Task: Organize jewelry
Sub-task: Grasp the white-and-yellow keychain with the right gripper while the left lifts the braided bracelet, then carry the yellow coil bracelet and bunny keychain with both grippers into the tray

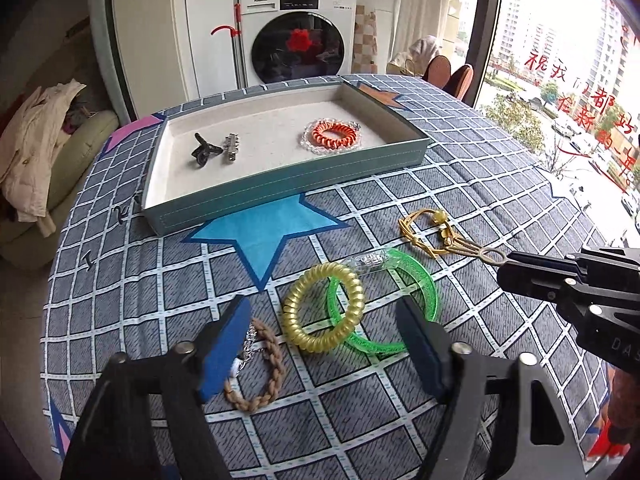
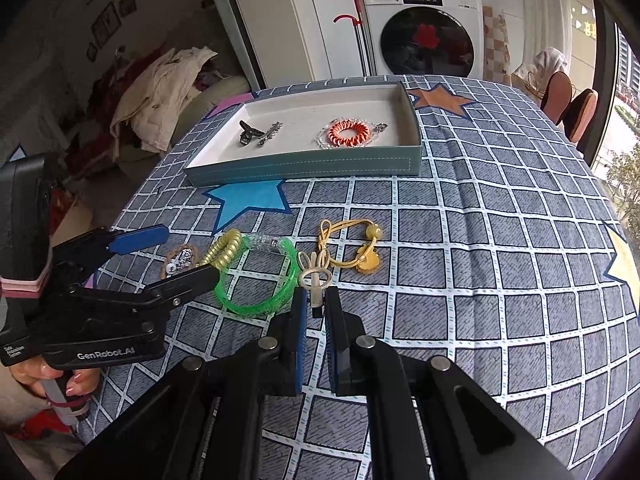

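A teal tray [image 1: 280, 184] [image 2: 304, 168] with a white lining holds a dark claw clip [image 1: 205, 150], a silver clip [image 1: 231, 147] and an orange coil tie [image 1: 334, 135] on a clear bead bracelet. On the cloth lie a gold coil tie [image 1: 322, 307], a green bangle [image 1: 416, 280] [image 2: 256, 304], a braided tan bracelet [image 1: 264, 372] and a yellow cord hair tie [image 1: 432, 232] [image 2: 360, 252]. My left gripper [image 1: 324, 344] is open around the gold coil tie. My right gripper [image 2: 316, 300] is shut on a cream bow-shaped clip [image 2: 314, 274].
The table has a blue-grey checked cloth with stars [image 1: 264, 232]. A washing machine [image 1: 298, 36] stands behind it, a sofa with clothes [image 1: 36, 148] to the left, chairs [image 1: 448, 72] and a window to the right.
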Demonstrator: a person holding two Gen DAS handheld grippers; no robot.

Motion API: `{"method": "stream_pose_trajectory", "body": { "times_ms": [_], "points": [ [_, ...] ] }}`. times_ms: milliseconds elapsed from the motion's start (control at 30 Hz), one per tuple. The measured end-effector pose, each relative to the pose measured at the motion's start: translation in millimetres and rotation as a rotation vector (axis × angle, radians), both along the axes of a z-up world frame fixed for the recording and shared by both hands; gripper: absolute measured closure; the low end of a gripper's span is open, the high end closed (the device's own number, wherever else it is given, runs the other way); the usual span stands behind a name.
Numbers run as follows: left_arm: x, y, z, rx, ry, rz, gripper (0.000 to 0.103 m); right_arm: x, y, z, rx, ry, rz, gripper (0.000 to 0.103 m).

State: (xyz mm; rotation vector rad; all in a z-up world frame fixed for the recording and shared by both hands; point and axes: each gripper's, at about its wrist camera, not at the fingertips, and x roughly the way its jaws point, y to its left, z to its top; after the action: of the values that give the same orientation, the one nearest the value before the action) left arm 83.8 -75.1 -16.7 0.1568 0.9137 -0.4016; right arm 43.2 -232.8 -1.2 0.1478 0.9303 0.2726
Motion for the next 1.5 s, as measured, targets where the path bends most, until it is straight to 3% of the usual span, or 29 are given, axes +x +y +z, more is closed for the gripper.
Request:
{"method": "stream_pose_trajectory", "body": {
  "times_ms": [67,133,233,633,933,1100,1133,1167,1200,1233,1300,1500],
  "points": [
    [4,-5,-5,0.017,0.017,0.001,0.031,0,-1,-1,0.005,0.001,-0.006,0.094],
    [7,-6,-10,0.014,0.043,-0.007,0.057,0,-2,-1,0.011,0.002,-0.01,0.094],
    [6,-2,-12,-0.011,0.042,-0.009,0.073,0,-2,-1,0.017,0.001,-0.012,0.094],
    [8,27,14,-0.122,0.014,0.032,0.073,7,-5,6,0.05,-0.013,-0.037,0.094],
    [17,40,26,-0.146,0.0,0.047,0.073,22,-1,19,0.054,-0.028,-0.045,0.094],
    [20,42,20,-0.108,-0.001,0.091,0.073,24,2,16,0.065,-0.018,-0.039,0.094],
    [23,43,18,-0.108,0.009,0.093,0.068,24,3,15,0.068,-0.014,-0.039,0.094],
    [25,44,16,-0.102,0.012,0.093,0.055,22,3,14,0.071,-0.011,-0.039,0.094],
    [27,46,14,-0.084,0.007,0.094,0.012,21,3,13,0.074,-0.01,-0.039,0.094],
    [27,47,13,-0.058,-0.01,0.098,0.0,20,3,12,0.076,-0.008,-0.04,0.094],
    [27,50,12,-0.006,-0.053,0.074,0.0,19,1,12,0.081,-0.008,-0.04,0.094],
    [42,43,3,0.142,-0.071,-0.022,0.002,18,-3,11,0.093,-0.007,-0.05,0.094]
  ]
}}
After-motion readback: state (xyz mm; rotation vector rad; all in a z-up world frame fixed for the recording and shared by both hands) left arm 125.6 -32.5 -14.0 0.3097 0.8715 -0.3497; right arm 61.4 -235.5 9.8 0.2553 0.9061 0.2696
